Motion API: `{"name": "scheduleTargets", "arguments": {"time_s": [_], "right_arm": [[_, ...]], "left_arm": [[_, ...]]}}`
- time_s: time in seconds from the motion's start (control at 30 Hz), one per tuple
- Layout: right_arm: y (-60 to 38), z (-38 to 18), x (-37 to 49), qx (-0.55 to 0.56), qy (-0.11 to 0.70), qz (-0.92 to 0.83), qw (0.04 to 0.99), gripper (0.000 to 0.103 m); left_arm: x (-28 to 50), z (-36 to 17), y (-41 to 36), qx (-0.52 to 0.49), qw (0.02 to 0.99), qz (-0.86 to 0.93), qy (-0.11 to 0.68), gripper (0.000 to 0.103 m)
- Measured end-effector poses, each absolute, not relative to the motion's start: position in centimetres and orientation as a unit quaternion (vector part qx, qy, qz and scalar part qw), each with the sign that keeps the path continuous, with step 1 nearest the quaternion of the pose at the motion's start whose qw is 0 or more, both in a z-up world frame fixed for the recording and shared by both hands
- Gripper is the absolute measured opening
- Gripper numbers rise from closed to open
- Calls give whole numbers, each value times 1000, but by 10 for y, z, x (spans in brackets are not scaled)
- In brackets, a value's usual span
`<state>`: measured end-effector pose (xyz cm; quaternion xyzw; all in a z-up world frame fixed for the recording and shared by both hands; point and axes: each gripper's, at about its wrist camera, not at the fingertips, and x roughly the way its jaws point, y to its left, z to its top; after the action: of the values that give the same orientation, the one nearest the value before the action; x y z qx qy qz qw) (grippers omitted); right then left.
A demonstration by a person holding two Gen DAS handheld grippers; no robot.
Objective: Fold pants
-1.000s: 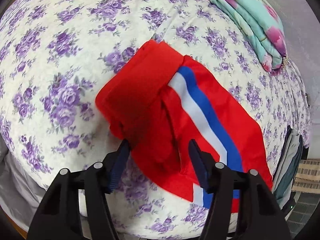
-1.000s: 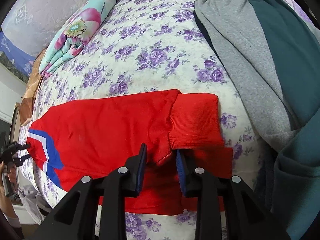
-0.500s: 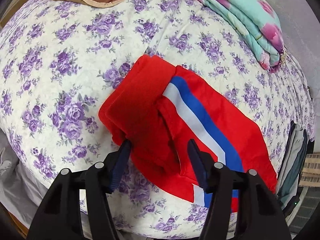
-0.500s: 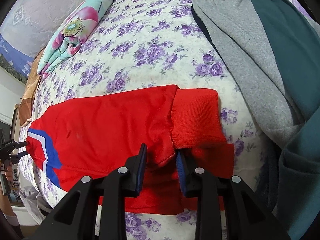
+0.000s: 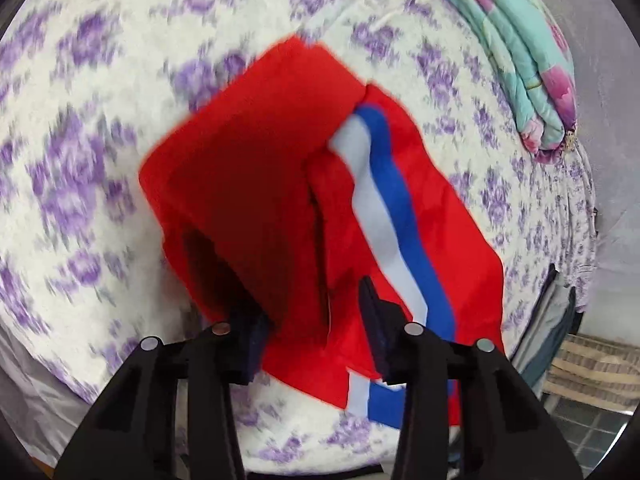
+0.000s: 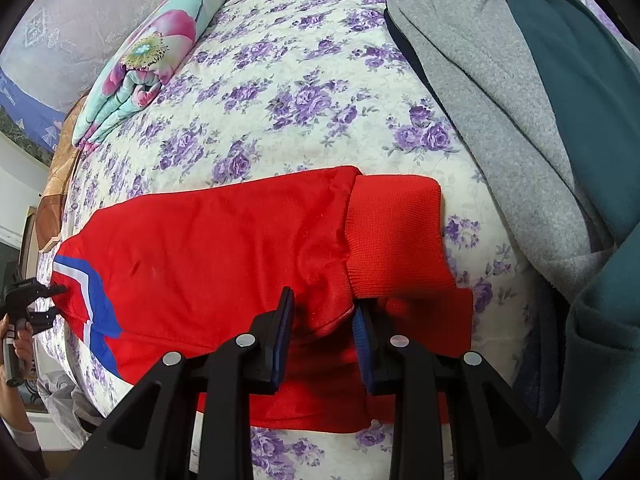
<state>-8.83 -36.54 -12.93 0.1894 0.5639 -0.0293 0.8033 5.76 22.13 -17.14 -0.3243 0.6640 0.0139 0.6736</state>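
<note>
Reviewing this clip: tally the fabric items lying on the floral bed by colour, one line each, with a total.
Red pants with a blue and white stripe: 1
Grey garment: 1
Dark teal garment: 1
Folded turquoise blanket with pink flowers: 1
Total: 4, all lying on the purple-flowered bed cover.

The left claw [image 5: 312,316] points down at the red fabric pants with a white and blue side stripe [image 5: 400,216], which lie on the bed with the purple-flowered white quilt [image 5: 100,80]. Its jaws have just been closing; a bunched red fold of the pants sits between them. A folded turquoise blanket with pink flowers [image 5: 516,52] lies at the far right. The view is motion-blurred.
</note>
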Motion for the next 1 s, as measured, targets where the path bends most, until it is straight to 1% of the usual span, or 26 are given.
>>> {"name": "scheduleTargets", "arguments": {"time_s": [0.1,0.13,0.17,0.23,0.3,0.4,0.5,0.57,0.63,0.67,0.7,0.73,0.77,0.8,0.83,0.87,0.9,0.93,0.97,1.0], "right_arm": [[-366,-129,-88,187,565,-29,803,30],[-366,-129,-88,187,565,-29,803,30],[-366,-129,-89,188,564,-28,804,30],[-365,-125,-90,183,555,-28,811,25],[-364,-114,-92,176,542,-25,822,15],[-365,-83,-103,175,519,-17,837,15],[-362,-62,-119,183,516,8,837,15],[-360,-58,-128,178,522,16,834,15],[-360,-72,-137,181,542,14,821,15],[-360,-86,-141,188,557,8,809,17],[-363,-108,-145,190,580,-9,792,28],[-365,-124,-147,183,597,-27,781,38],[-366,-141,-150,170,620,-56,764,60],[-368,-149,-154,177,627,-69,756,62],[-367,-146,-155,177,624,-65,759,63],[-364,-139,-155,170,622,-53,762,63],[-360,-127,-156,155,616,-39,771,63],[-359,-115,-158,141,609,-38,780,63],[-358,-105,-158,127,602,-36,787,63],[-355,-92,-158,105,591,-36,799,63]], "left_arm": [[56,-175,225,-330,680,25,654,38],[57,-175,227,-333,685,30,648,32],[59,-175,228,-333,690,31,642,17],[62,-168,225,-314,709,34,630,7],[65,-157,220,-285,728,38,622,6],[65,-131,221,-258,753,52,603,6],[62,-108,232,-253,772,68,579,6],[58,-101,236,-243,777,71,576,6],[50,-108,239,-229,772,75,588,6],[47,-118,240,-224,765,81,598,8],[45,-126,237,-219,760,86,606,9],[41,-142,238,-208,748,97,623,15],[38,-158,238,-197,736,105,639,19],[36,-165,239,-195,730,104,646,19],[32,-168,240,-199,727,103,649,22],[30,-165,242,-199,730,107,645,31],[28,-159,244,-195,735,110,640,36],[26,-147,246,-181,746,119,630,47],[24,-139,248,-171,753,126,622,56],[22,-130,250,-159,760,134,615,58]]}}
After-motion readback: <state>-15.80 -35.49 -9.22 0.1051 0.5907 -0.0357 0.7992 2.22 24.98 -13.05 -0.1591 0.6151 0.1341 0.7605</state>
